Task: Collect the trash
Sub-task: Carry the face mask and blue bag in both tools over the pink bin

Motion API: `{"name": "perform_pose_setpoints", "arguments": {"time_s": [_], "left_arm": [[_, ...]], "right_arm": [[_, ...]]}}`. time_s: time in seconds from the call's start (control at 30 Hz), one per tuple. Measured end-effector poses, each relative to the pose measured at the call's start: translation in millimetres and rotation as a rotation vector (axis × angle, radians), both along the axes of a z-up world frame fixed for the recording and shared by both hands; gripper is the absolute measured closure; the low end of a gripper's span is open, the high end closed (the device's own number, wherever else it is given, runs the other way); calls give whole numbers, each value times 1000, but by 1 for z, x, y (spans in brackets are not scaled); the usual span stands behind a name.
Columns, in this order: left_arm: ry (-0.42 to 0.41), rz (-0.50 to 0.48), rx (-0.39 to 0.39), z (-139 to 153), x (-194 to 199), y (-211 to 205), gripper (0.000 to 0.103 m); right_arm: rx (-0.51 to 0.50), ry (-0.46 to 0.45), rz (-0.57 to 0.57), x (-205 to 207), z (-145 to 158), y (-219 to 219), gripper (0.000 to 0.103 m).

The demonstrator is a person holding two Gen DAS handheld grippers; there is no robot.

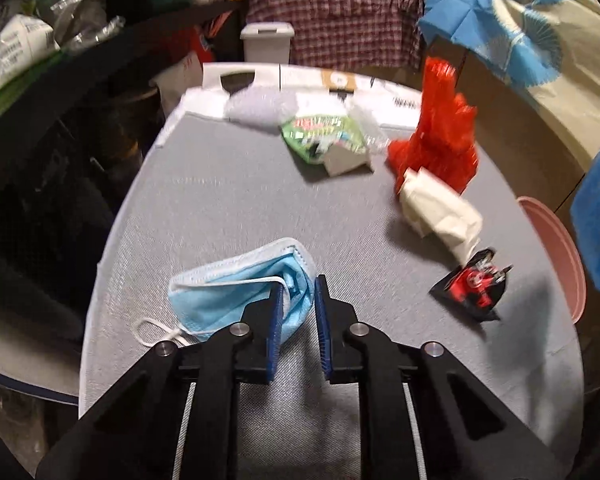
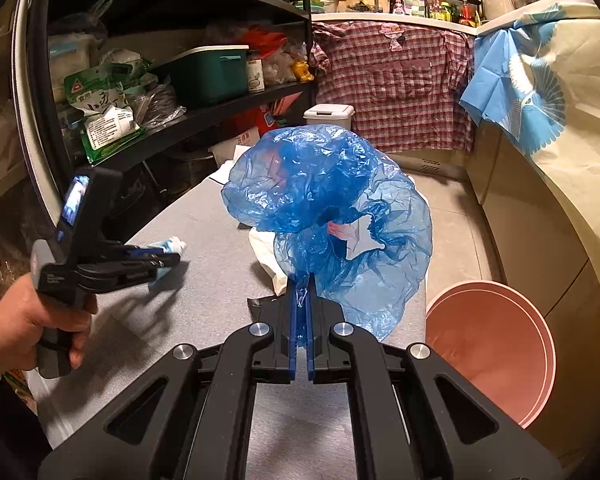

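The left gripper (image 1: 297, 292), low in the frame's centre, has its jaws narrowed around a fold of the blue face mask (image 1: 240, 284), which seems barely off the grey surface (image 1: 228, 184); whether the grip is firm is unclear. The right gripper (image 2: 302, 300) is clamped tight on the edge of a blue plastic bag (image 2: 328, 216), which billows above it. Further out lie a black-and-red wrapper (image 1: 472, 284) at right, a crumpled white tissue (image 1: 440, 208), a red net bag (image 1: 440, 136) and a green packet (image 1: 324, 136) toward the top. A pink bin (image 2: 496, 356) sits at lower right. Collecting looks early: most trash remains out
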State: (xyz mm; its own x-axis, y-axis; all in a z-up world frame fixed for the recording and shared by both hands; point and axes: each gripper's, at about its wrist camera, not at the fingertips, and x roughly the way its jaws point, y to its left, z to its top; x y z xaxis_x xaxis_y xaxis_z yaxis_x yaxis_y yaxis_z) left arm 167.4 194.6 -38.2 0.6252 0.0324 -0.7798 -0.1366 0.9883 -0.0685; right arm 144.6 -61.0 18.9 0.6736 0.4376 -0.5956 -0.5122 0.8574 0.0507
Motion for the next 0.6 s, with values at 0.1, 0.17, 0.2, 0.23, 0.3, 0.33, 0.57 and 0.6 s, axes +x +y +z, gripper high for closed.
{"name": "perform_pose_setpoints", "arguments": {"time_s": [0.1,0.17,0.2,0.23,0.3,0.33,0.57,0.6], "left_arm": [[-42,-3,-26,17,-5,-1,88],[-69,-11,-46,28,-9,-3,88],[-84,-17,-59,34,-11,-5,88],[-98,-27,-76,40,-13,-7,88],[-119,-44,-102,51,-16,-12,88],[-130,-55,-116,56,-18,-16,88],[-193,-122,-162,84,-28,-44,88],[-198,-129,-165,86,-30,-47,88]], "right_arm": [[6,-1,-6,-1,4,-3,99],[10,-3,-10,-1,7,-6,99],[11,-3,-12,0,9,-8,99],[14,-2,-15,0,11,-10,99],[17,0,-20,0,14,-13,99],[18,2,-24,-1,16,-15,99],[30,-3,-60,-1,35,-35,99],[33,-5,-69,-1,39,-39,99]]}}
